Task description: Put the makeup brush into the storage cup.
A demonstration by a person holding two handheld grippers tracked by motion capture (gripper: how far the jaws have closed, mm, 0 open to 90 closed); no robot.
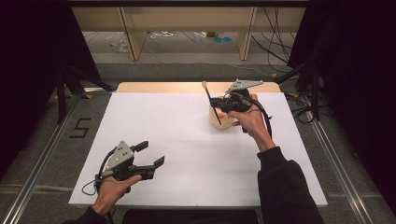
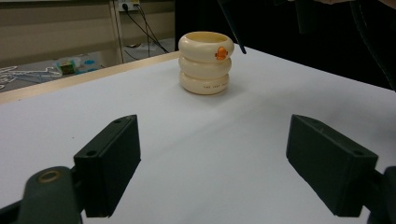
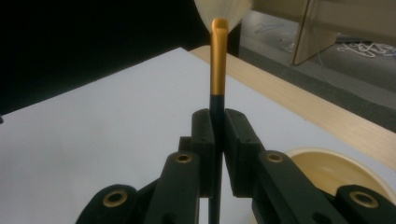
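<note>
— What do we see at the far side of the worktop [image 1: 177, 154]?
— A cream ringed holder [image 2: 205, 63], upright, with an orange mark near its rim.
— And the brush [image 3: 217, 70]?
— Black handle, gold ferrule, pale bristles up; we see it tilted above the holder, clamped in the right tool [image 3: 218, 135].

a person's right gripper [image 1: 219, 103] holds a thin dark-handled brush [image 1: 210, 101] tilted above a cream ribbed holder [image 1: 220, 122] at the far side of a white-topped table [image 1: 187, 140]. the left gripper [image 1: 152, 154], jaws apart, rests near the table's front left corner, well apart from the holder.
</note>
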